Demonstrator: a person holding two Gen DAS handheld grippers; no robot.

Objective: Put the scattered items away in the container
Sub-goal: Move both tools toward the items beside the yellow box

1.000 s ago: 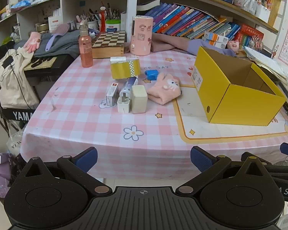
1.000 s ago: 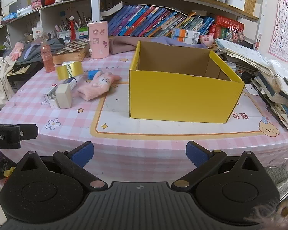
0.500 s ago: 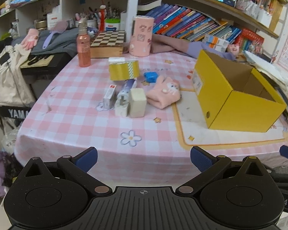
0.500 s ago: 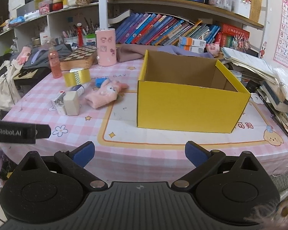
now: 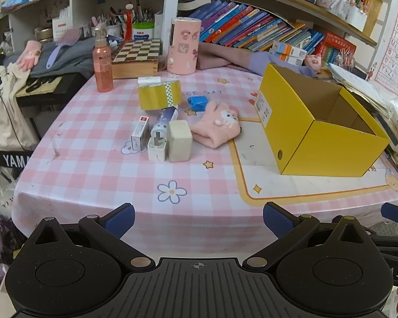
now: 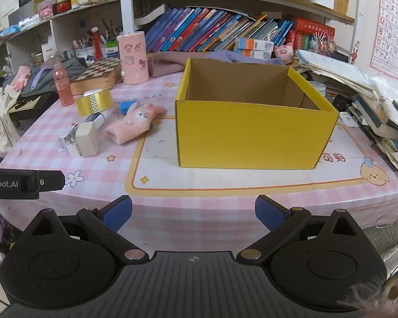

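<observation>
From the left wrist we see our left tool (image 5: 197,218) with fingers spread apart, holding nothing, short of the desk (image 5: 92,175) edge. The yellow cardboard box (image 5: 331,148) stands open to the right; the part of its inside we can see holds nothing. Left of it lie a pink plush glove (image 5: 217,127), a blue clip (image 5: 197,102), a gold tape roll (image 5: 159,95), a tube (image 5: 164,120), a small carton (image 5: 140,133) and a cream block (image 5: 180,141) touching a white charger (image 5: 157,149).

From the right wrist, our right tool (image 6: 193,210) is likewise apart and empty. The box (image 6: 252,135) sits straight ahead, its floor hidden behind the front wall. The glove (image 6: 135,126) and tape roll (image 6: 94,102) lie outside, to its left.
</observation>
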